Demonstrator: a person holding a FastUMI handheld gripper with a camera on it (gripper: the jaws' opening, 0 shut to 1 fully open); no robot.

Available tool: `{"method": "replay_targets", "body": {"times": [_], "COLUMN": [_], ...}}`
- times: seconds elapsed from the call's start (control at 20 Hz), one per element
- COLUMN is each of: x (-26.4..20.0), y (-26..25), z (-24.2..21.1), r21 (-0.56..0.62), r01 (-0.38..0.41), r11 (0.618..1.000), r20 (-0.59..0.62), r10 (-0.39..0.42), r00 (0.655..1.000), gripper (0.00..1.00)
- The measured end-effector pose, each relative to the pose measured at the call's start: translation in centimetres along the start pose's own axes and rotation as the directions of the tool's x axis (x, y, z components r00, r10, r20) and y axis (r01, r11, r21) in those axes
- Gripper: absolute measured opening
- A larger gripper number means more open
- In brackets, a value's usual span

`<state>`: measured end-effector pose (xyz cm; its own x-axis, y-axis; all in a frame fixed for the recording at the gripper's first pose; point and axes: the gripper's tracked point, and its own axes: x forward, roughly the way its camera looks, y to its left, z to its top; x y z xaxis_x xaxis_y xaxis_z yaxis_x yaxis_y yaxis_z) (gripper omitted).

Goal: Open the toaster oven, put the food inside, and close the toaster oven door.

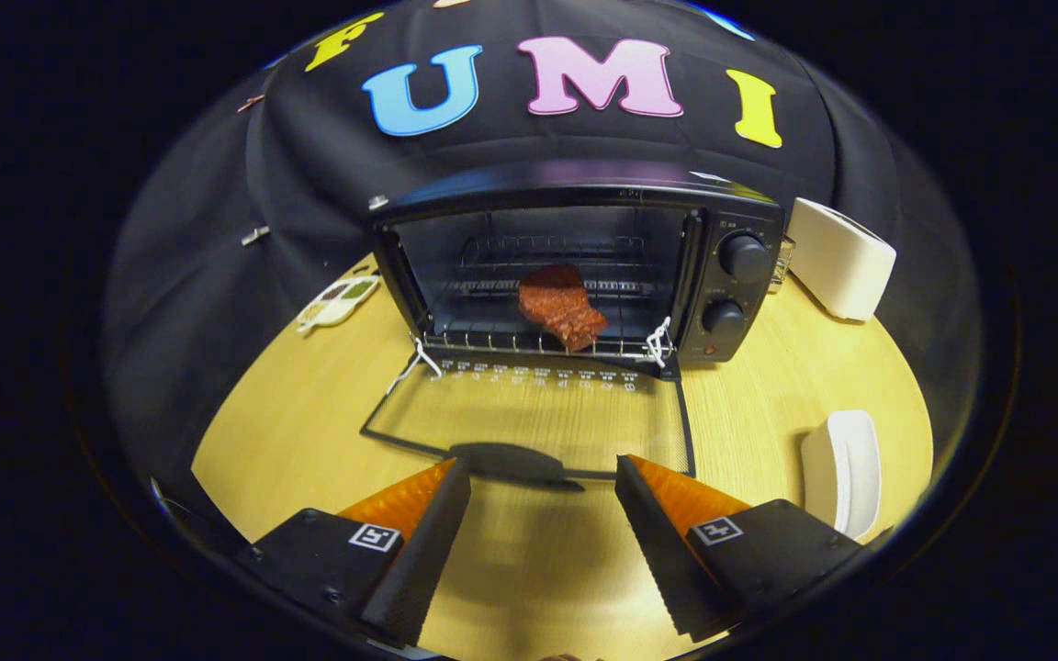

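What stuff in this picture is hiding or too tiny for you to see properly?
- Toaster oven: the markings around its two knobs are too small to read in the gripper view.
- White appliance beside the oven: its far side is cut off.
- Small dish left of the oven: its contents are too small to name.
- Meat on the rack: its underside is hidden.
- Gripper: open, empty, just short of the door handle; whether it touches is unclear.

We see the black toaster oven [575,266] with its glass door [529,418] folded flat open, and reddish-brown food [561,308] lying on its wire rack [538,344].
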<state>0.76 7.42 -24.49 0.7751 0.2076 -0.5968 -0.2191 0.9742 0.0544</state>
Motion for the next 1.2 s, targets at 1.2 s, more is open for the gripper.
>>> {"method": "replay_targets", "body": {"times": [1.2], "x": [4.1], "y": [-0.4], "z": [-2.8], "r21": [0.008], "r01": [-0.011], "r11": [1.000], "r20": [-0.125], "r10": [0.012], "r00": [0.992], "gripper": [0.98]}}
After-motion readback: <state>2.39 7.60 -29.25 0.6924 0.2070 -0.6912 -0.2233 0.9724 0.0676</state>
